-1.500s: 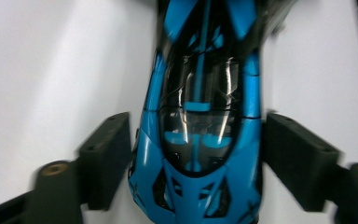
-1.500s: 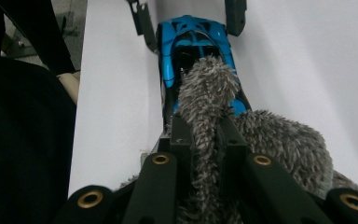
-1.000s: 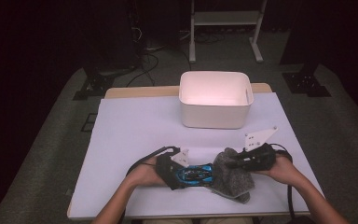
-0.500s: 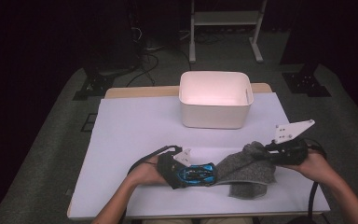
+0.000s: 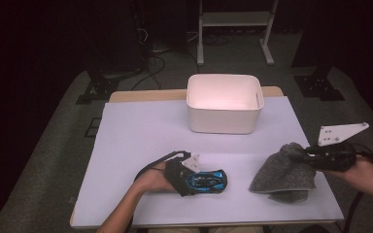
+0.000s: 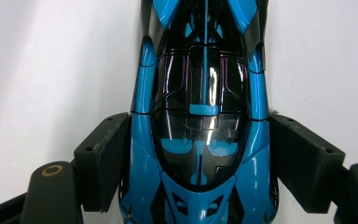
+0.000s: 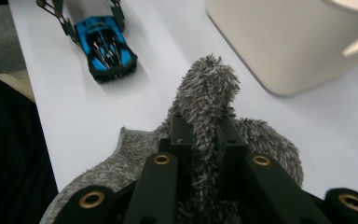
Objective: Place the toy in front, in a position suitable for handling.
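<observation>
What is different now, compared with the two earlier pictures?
The right hand-held gripper, shut on the grey cloth, has pulled it away from the blue toy car toward the right edge of the table, lifting one end. The left hand-held gripper stays closed on the car, in the same place. The white tub has not moved.

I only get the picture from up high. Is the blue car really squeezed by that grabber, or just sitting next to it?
Observer: In the left gripper view, the black pads press both sides of the blue car.
Operator: What is the fuzzy grey thing made of?
Observer: The right gripper view shows the grey cloth has a shaggy pile, with a fold pinched upright by the right gripper.
Operator: What does the car's top look like?
Observer: A glossy black canopy with thin blue stripes.
</observation>
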Motion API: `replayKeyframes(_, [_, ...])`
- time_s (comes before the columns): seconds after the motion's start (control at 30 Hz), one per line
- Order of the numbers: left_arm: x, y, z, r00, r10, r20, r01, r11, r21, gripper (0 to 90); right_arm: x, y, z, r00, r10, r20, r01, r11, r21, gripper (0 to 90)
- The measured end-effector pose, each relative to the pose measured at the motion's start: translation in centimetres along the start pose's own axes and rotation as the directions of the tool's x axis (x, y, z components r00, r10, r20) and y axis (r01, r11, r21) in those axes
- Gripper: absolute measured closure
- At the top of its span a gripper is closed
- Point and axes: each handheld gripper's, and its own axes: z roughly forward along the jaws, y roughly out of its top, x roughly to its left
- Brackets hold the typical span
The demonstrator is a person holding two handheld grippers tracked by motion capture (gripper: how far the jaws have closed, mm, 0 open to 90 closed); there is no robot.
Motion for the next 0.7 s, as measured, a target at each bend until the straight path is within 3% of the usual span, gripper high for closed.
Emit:
replayKeyframes(0.13, [0.0,0.1,0.0,1.0000,-0.005,0.003,0.005,1.0000,0.002,23.9,-0.6,-1.3,-0.4,0.9994,0.031,0.019,-0.031,0.999,0.018,79.8])
replayKeyframes(0.27, [0.1,0.0,0.0,0.9999,-0.009,0.006,0.009,1.0000,0.001,23.8,-1.0,-2.1,0.8,0.9987,0.050,0.006,-0.050,0.998,0.026,79.1])
replayKeyframes(0.5, [0.0,0.1,0.1,1.0000,-0.008,0.003,0.008,1.0000,0.000,23.7,-1.6,-3.6,5.2,0.9938,0.100,-0.050,-0.098,0.994,0.044,75.4])
replayKeyframes(0.7, [0.0,-0.1,0.0,1.0000,-0.005,-0.001,0.005,1.0000,-0.006,23.6,-1.6,-5.4,9.2,0.9872,0.137,-0.082,-0.129,0.987,0.094,71.8])
